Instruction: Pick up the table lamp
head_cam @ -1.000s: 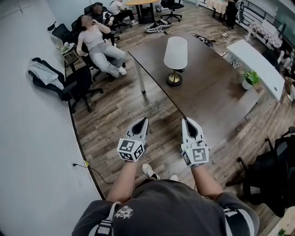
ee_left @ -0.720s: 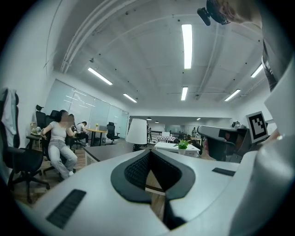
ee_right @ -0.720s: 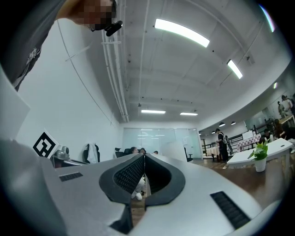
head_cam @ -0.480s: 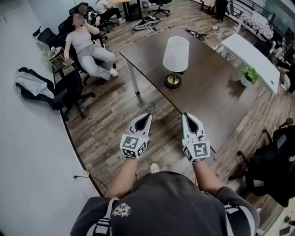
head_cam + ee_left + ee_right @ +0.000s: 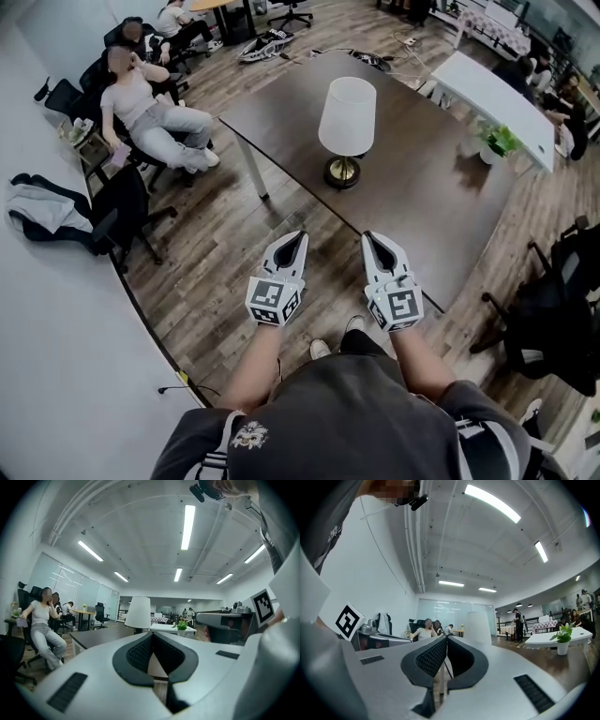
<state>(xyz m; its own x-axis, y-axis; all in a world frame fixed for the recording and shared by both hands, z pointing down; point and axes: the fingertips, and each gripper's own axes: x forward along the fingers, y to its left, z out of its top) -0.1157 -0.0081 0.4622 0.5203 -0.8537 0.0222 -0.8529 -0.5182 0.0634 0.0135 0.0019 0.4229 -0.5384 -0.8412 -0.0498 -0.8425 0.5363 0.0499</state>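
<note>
The table lamp (image 5: 347,117), with a white shade and a brass base, stands upright near the front edge of the dark brown table (image 5: 422,187). Both grippers are held side by side, level, short of the table's near corner and pointing toward the lamp. My left gripper (image 5: 292,240) is shut with nothing in it. My right gripper (image 5: 372,238) is shut too and holds nothing. The lamp's shade (image 5: 139,612) rises just beyond the closed jaws of my left gripper (image 5: 152,635) in the left gripper view. Ahead of my right gripper (image 5: 445,639), the shade (image 5: 478,626) stands slightly to the right.
People sit in office chairs (image 5: 141,103) at the upper left, and a jacket hangs on a chair (image 5: 56,211). A white table (image 5: 487,89) with a potted plant (image 5: 497,141) stands beyond the dark table. A black chair (image 5: 553,319) is at the right.
Both grippers have moved forward over the wood floor toward the table's near corner, still shut. The lamp now looks nearer.
</note>
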